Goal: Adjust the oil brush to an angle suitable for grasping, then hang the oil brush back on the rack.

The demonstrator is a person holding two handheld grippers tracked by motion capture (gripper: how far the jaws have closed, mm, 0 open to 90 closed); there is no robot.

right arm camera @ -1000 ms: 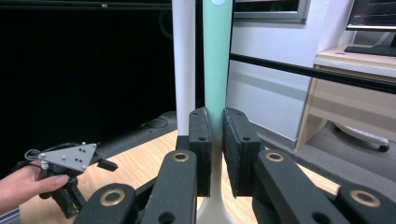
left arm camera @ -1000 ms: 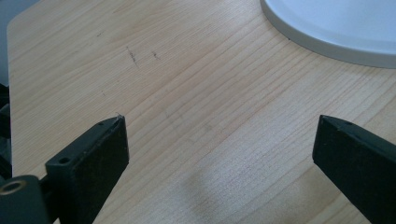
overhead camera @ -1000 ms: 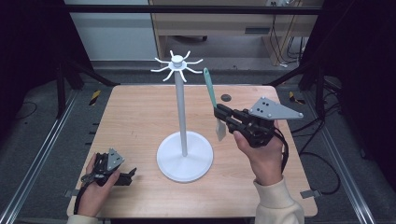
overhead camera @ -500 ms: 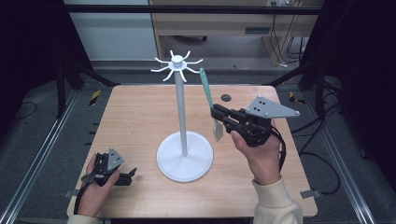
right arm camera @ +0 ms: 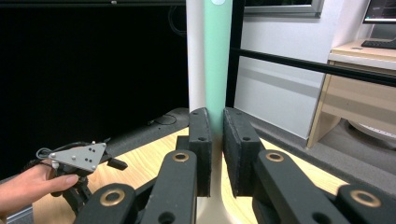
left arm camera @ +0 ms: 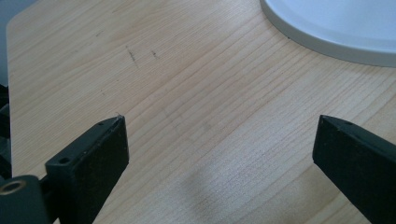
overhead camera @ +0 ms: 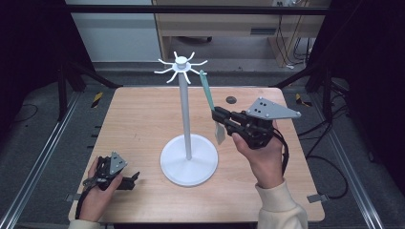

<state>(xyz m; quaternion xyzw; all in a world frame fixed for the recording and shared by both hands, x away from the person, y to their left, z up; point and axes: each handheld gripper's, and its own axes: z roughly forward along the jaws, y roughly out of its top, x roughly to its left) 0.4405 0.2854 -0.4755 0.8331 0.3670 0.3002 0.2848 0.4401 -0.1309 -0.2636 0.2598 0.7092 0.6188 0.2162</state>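
Right gripper [overhead camera: 218,116] has its fingers pinching a spatula [overhead camera: 208,95] low on its green handle, just above the white blade, which hangs down while the handle tip points up toward the hook rack [overhead camera: 182,66] on top of the white stand [overhead camera: 186,124]. In the high view the handle end sits just off the hook at about 4 o'clock from the stand's hub; whether the hanging hole has met that hook cannot be told. Judged step: hanging the spatula. To do it well, keep the pinch firm, bring the handle's end hole up to the hook tip, and release only once the hook carries the weight. Avoid knocking the pole; the stand looks easy to tip. Left gripper [overhead camera: 125,180] rests on the desk [overhead camera: 138,114] at 8 o'clock from the stand's base, fingers spread, nothing between them.
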